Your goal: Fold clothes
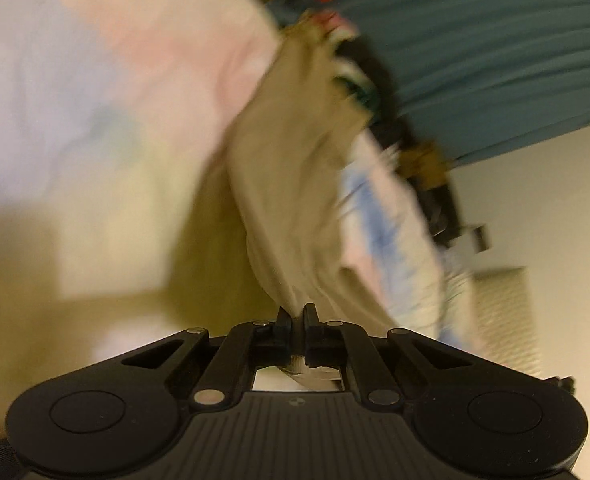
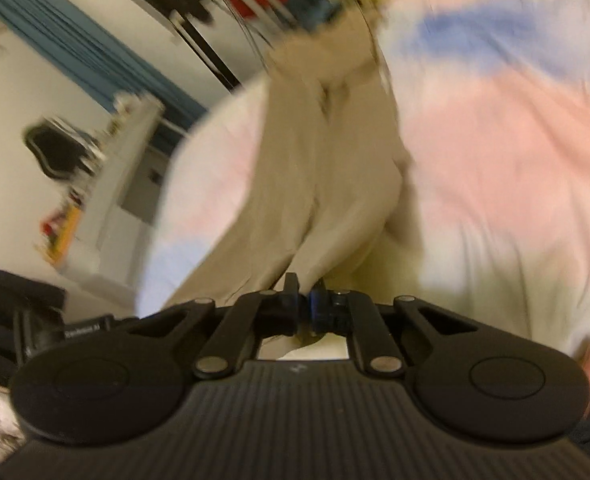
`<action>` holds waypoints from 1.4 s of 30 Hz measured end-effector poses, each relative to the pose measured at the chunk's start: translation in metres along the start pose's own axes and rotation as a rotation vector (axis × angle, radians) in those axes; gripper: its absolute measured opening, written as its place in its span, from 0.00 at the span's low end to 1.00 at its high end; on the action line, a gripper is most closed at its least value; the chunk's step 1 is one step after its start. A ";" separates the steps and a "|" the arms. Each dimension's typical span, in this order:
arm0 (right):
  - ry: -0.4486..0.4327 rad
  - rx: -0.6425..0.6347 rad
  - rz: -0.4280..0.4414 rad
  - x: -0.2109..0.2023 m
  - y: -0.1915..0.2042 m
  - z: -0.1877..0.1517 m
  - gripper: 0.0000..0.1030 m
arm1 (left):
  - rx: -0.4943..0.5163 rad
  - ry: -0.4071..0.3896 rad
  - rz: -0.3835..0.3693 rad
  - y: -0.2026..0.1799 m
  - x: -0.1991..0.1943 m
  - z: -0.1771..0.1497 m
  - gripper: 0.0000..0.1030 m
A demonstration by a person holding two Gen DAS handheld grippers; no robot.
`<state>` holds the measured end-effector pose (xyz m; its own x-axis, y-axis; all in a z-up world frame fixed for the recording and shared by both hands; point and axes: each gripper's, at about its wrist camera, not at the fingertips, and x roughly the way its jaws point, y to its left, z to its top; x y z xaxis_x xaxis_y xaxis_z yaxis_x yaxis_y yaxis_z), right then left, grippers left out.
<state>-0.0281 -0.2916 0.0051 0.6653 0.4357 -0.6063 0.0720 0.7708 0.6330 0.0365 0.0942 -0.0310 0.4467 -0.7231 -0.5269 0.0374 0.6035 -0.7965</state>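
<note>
A beige garment (image 1: 295,184) hangs stretched ahead of my left gripper (image 1: 298,314), which is shut on its edge. In the right wrist view the same beige garment (image 2: 315,184) runs away from my right gripper (image 2: 305,292), which is shut on another part of its edge. The cloth is lifted and bunched into long folds. Both views are motion-blurred. Behind the garment lies a pastel sheet (image 1: 75,100) with pink, blue and yellow patches, also in the right wrist view (image 2: 495,140).
A blue curtain (image 1: 495,48) and a white wall (image 1: 535,208) are at the right of the left wrist view. The right wrist view shows a blue curtain (image 2: 75,48), a white shelf unit (image 2: 111,184) and a dark chair (image 2: 51,152) at the left.
</note>
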 end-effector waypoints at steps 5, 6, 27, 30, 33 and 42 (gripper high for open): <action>-0.103 -0.035 0.074 -0.050 0.019 0.019 0.08 | 0.047 -0.092 -0.082 -0.046 -0.034 0.003 0.05; -0.119 -0.039 0.088 -0.058 0.021 0.020 0.08 | 0.052 -0.097 -0.087 -0.049 -0.040 -0.002 0.05; -0.079 0.092 0.098 -0.036 -0.029 -0.044 0.08 | 0.044 -0.064 0.042 -0.011 -0.038 -0.051 0.05; -0.101 0.100 0.071 0.002 -0.031 -0.001 0.08 | 0.053 -0.073 0.078 -0.019 -0.002 -0.005 0.05; -0.111 0.132 0.041 0.045 -0.040 0.039 0.08 | 0.072 -0.092 0.130 -0.025 0.039 0.038 0.05; -0.110 0.169 -0.041 0.156 -0.080 0.120 0.08 | 0.179 -0.110 0.290 -0.030 0.156 0.124 0.05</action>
<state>0.1591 -0.3412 -0.0827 0.7357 0.3452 -0.5828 0.2179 0.6940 0.6862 0.2159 0.0047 -0.0526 0.5550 -0.4782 -0.6807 0.0462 0.8347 -0.5488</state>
